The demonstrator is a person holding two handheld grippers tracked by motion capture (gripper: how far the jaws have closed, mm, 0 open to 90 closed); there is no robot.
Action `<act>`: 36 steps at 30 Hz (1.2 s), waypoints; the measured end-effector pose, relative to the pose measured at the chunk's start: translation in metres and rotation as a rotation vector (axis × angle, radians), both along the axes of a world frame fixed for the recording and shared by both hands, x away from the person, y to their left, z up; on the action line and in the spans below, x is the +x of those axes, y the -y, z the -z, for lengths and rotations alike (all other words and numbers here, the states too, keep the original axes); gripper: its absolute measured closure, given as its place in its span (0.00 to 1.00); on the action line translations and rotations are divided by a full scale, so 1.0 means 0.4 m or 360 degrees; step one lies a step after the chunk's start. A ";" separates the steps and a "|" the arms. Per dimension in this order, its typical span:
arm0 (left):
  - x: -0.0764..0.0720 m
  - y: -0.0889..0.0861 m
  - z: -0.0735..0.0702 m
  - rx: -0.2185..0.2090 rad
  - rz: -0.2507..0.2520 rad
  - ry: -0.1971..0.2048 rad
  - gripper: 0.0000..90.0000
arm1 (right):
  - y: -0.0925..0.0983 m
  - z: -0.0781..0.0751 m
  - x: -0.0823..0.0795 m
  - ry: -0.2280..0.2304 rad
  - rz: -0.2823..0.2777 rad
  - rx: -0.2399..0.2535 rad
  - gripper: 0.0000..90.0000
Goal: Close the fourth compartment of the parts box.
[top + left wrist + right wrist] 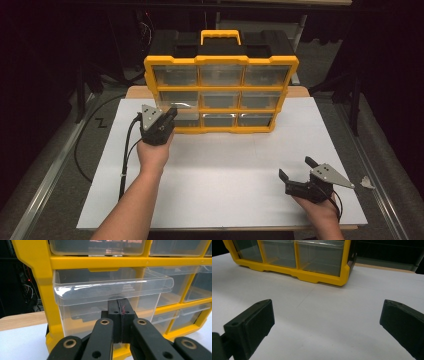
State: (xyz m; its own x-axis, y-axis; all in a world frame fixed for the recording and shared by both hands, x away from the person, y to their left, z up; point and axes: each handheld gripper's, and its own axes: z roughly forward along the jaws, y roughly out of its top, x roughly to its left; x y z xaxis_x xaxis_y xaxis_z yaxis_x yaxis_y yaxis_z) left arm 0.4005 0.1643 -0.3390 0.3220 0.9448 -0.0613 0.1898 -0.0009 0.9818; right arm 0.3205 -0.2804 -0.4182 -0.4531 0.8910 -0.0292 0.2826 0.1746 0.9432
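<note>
Two grippers appear. We see the left gripper (pixel 170 116) with jaws pressed together, tips against the front of a clear drawer (pixel 112 293) pulled partly out of the yellow organizer (pixel 221 92), left column, middle row. Our right gripper (pixel 296 169) rests spread wide, holding nothing, well apart on the white table (pixel 225 175).

White table (pixel 225 190), scrap (pixel 367 183) at right edge
</note>
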 end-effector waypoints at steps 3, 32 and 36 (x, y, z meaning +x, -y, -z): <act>0.010 0.001 -0.001 0.0010 -0.0009 -0.0002 1.00 | 0.000 0.000 0.000 0.0004 -0.0005 -0.0003 0.01; 0.092 0.000 0.001 0.0017 -0.0080 -0.0057 1.00 | -0.002 0.003 0.001 -0.0005 -0.0014 0.0004 0.01; 0.100 0.000 -0.002 0.0024 -0.0092 -0.0061 1.00 | -0.004 0.004 0.002 -0.0008 -0.0015 0.0003 0.01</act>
State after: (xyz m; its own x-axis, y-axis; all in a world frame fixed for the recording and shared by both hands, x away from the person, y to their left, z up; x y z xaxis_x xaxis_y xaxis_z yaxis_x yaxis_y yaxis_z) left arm 0.4406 0.1642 -0.3383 0.2643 0.9627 -0.0581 0.2275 -0.0037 0.9738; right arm 0.3213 -0.2789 -0.4197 -0.4616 0.8867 -0.0254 0.2854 0.1755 0.9422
